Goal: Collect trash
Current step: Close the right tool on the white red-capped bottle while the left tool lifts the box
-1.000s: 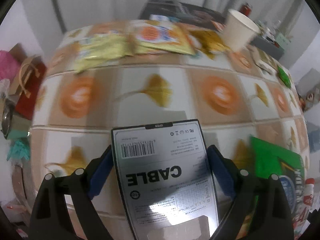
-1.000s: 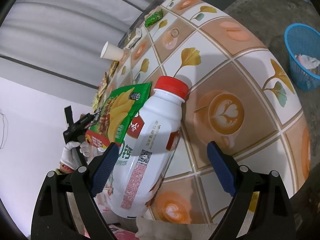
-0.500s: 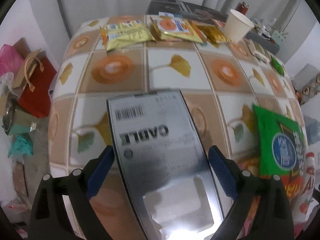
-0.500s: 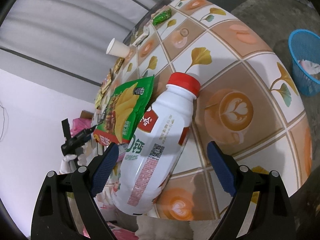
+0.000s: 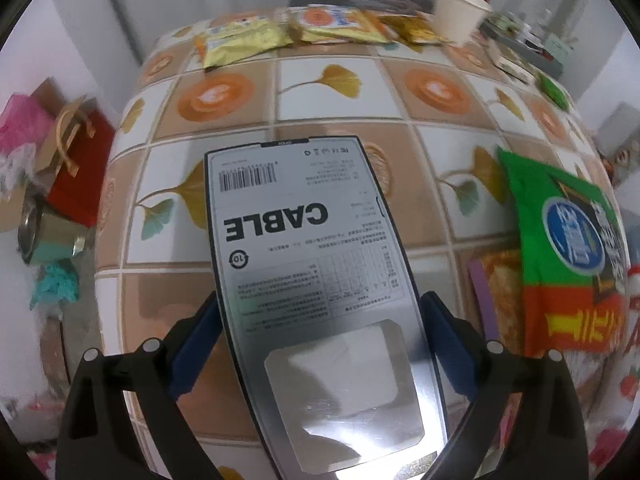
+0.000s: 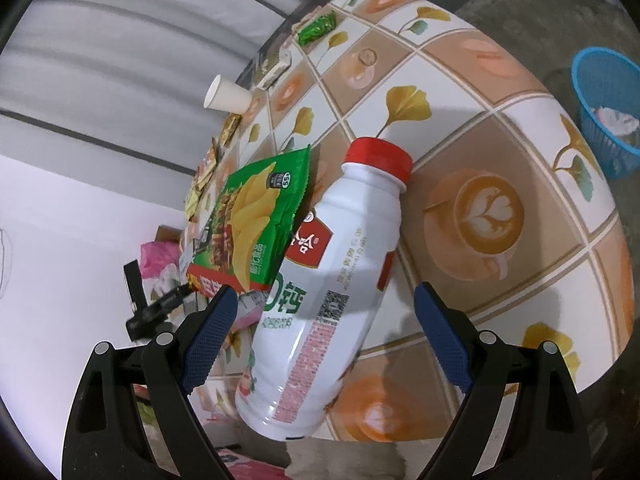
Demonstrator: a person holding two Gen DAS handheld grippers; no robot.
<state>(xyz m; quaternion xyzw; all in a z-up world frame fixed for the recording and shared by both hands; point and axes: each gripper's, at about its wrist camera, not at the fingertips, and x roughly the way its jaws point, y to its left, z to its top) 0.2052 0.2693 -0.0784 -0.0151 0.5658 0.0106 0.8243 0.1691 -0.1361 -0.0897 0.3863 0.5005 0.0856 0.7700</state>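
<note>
1. Left gripper [image 5: 320, 344] has its fingers [image 5: 196, 344] clamped on the two long edges of the flat CABLE box [image 5: 308, 248]. Gripping the edges makes sense, since the faces are too broad to pinch, and the box sticks out above the bench [image 5: 328, 100] ready to carry.
2. Right gripper [image 6: 320, 336] is spread wide around the milk bottle [image 6: 328, 280], pads clear of it on both sides. The bottle lies on its side on the bench, partly on the green chip bag [image 6: 256, 216], so I'd guess that's the next grab.
3. The blue basket [image 6: 608, 100] on the floor already holds scraps, so it's probably the dump spot.
</note>
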